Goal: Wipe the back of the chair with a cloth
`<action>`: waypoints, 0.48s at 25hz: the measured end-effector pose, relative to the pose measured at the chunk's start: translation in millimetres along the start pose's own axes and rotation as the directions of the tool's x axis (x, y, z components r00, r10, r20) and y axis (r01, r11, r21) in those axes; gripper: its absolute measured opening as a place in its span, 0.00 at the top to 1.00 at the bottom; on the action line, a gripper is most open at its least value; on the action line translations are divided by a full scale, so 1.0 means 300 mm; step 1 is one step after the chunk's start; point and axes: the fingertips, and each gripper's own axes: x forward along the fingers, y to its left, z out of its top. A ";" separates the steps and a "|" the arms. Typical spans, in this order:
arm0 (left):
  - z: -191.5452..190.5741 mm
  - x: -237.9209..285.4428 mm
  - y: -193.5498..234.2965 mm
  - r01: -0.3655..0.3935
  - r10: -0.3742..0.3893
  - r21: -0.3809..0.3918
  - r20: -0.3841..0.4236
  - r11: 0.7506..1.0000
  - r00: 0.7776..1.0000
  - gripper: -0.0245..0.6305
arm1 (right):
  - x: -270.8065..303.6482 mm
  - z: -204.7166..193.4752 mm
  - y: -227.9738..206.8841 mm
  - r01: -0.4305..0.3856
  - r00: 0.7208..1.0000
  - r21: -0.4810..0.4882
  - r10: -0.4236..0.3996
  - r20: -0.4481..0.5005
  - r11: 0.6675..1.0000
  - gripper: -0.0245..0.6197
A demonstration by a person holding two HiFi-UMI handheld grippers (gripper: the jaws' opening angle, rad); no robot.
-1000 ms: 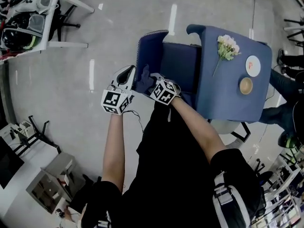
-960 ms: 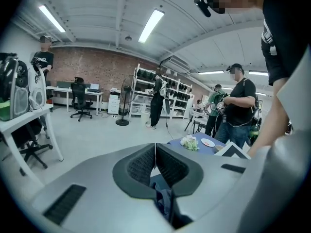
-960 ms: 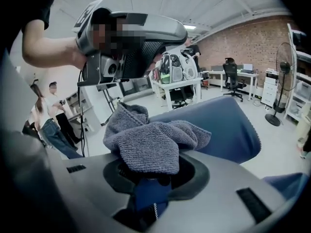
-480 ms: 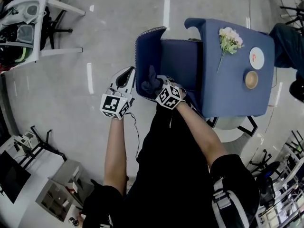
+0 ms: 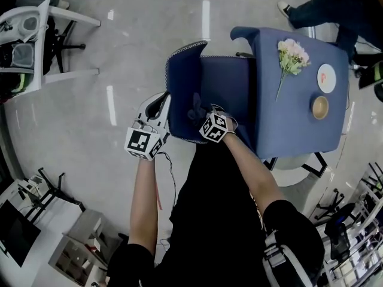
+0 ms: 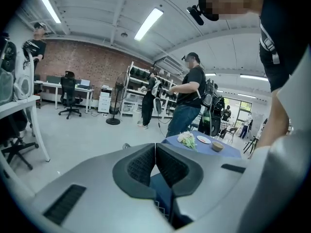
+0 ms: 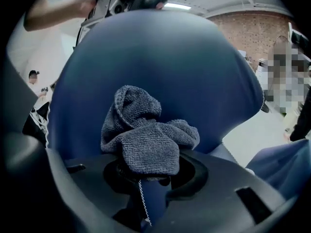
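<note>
A blue chair point(image 5: 182, 82) stands in front of me, its back point(image 7: 160, 62) facing me and the seat point(image 5: 226, 88) beyond it. A dark grey cloth point(image 7: 146, 135) bunches up against the inner face of the back, and in the head view the cloth point(image 5: 194, 107) shows low on it. My right gripper point(image 7: 146, 171) is shut on the cloth, and the head view puts the right gripper point(image 5: 202, 116) over the back's near edge. My left gripper point(image 5: 160, 102) sits at the outer left edge of the back. The left gripper point(image 6: 155, 152) has its jaws shut tip to tip, with blue chair fabric below them.
A blue table point(image 5: 299, 124) stands right of the chair and carries flowers point(image 5: 292, 55), a plate point(image 5: 326, 76) and a bowl point(image 5: 320, 107). A person's legs point(image 5: 335, 5) are at the top right. A white chair point(image 5: 27, 46) stands far left. People point(image 6: 189, 101) stand beyond the table.
My right gripper and the cloth have slid slightly down the chair back towards me. The left gripper stays at the back's outer edge. A person's legs have come into view at the top right.
</note>
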 end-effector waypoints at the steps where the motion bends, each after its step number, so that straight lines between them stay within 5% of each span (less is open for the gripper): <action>1: -0.007 0.011 0.000 0.004 -0.004 0.000 0.000 1.000 1.000 0.93 | 0.024 -0.027 -0.003 -0.007 1.000 -0.005 0.007 -0.017 1.000 0.75; 12: -0.140 0.072 0.046 0.017 -0.017 -0.005 -0.021 1.000 1.000 0.93 | 0.222 -0.195 -0.069 -0.058 0.994 0.036 0.061 -0.096 0.998 0.75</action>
